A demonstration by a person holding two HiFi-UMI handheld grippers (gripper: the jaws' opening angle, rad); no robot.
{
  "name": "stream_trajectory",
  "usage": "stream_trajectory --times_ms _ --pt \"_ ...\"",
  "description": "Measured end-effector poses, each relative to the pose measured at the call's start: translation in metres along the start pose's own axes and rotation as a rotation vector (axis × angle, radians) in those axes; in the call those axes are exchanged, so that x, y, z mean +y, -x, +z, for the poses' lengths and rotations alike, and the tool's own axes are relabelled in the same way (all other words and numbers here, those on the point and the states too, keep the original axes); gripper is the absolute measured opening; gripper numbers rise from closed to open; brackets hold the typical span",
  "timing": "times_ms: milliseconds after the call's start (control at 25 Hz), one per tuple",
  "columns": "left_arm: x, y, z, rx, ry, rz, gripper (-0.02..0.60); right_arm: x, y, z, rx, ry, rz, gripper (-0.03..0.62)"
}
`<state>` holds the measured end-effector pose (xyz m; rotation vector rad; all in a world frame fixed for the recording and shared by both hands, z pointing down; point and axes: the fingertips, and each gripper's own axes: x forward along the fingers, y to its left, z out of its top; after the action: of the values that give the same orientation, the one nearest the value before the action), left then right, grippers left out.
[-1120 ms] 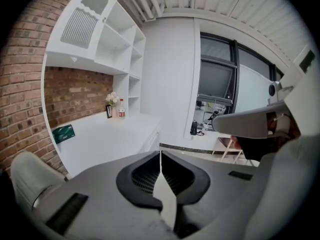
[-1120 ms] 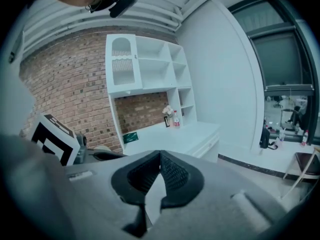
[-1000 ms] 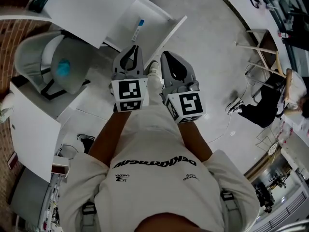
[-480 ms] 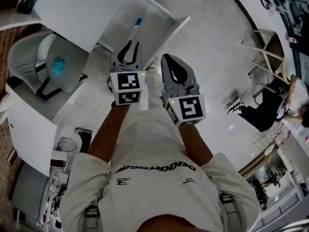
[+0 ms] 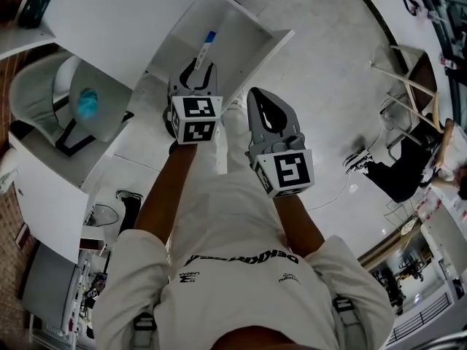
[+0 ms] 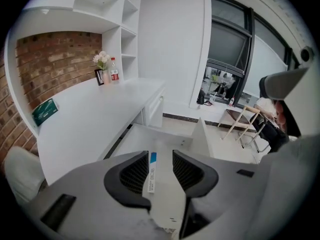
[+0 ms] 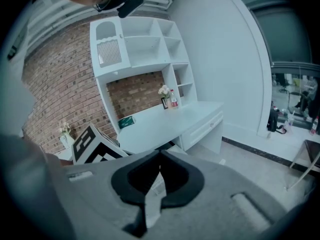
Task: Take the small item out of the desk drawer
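While the small item (image 5: 206, 44), a slim white stick with a blue end, lies flat and untouched on the bottom of the open drawer (image 5: 241, 24), the left tool (image 5: 198, 65) is opening its jaws over it. In the left gripper view the small item (image 6: 150, 176) shows in the gap between the spreading pads. It rests on the drawer (image 6: 165, 134) bottom beyond them, and neither pad touches it. The drawer stands pulled out from the white desk (image 5: 109, 9).

The right tool (image 5: 257, 93) is held just beside the left tool, slightly nearer the person. Its jaw tips are pressed together (image 7: 160, 154). A pale shape shows in the gap behind the tips; it cannot be identified, and nothing is visibly pinched.

Meaning for the task: the drawer is already open and the item is exposed, so the spreading jaws most likely prepare the pick. The grasp is not yet made. The next move probably calls for lowering the left tool until the pads straddle the narrow width of the stick, then closing.

Difference from the earlier frames: one second ago the left tool's jaws were nearly together and the tool sat farther back from the drawer. It now stands closer to the drawer's near edge with its jaws wide. The small item keeps its place in the drawer. The right tool keeps its closed posture.
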<state>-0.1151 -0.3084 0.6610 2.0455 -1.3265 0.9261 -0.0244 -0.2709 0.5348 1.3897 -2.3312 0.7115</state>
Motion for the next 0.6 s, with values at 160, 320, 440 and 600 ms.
stream_trajectory --times_ms 160,320,440,600 --pt "0.008 -0.026 -0.009 0.051 -0.013 -0.004 0.156 -0.006 -0.011 -0.002 0.015 0.005 -0.005 -0.002" --pt "0.012 -0.05 -0.017 0.093 -0.017 -0.003 0.158 -0.014 -0.018 -0.009 0.031 0.002 -0.008 -0.002" --pt "0.014 -0.065 -0.027 0.128 -0.015 -0.003 0.158 -0.017 -0.023 -0.016 0.048 -0.007 -0.015 -0.002" --pt "0.017 -0.087 -0.041 0.17 -0.033 0.002 0.158 -0.022 -0.027 -0.024 0.061 -0.016 -0.019 -0.002"
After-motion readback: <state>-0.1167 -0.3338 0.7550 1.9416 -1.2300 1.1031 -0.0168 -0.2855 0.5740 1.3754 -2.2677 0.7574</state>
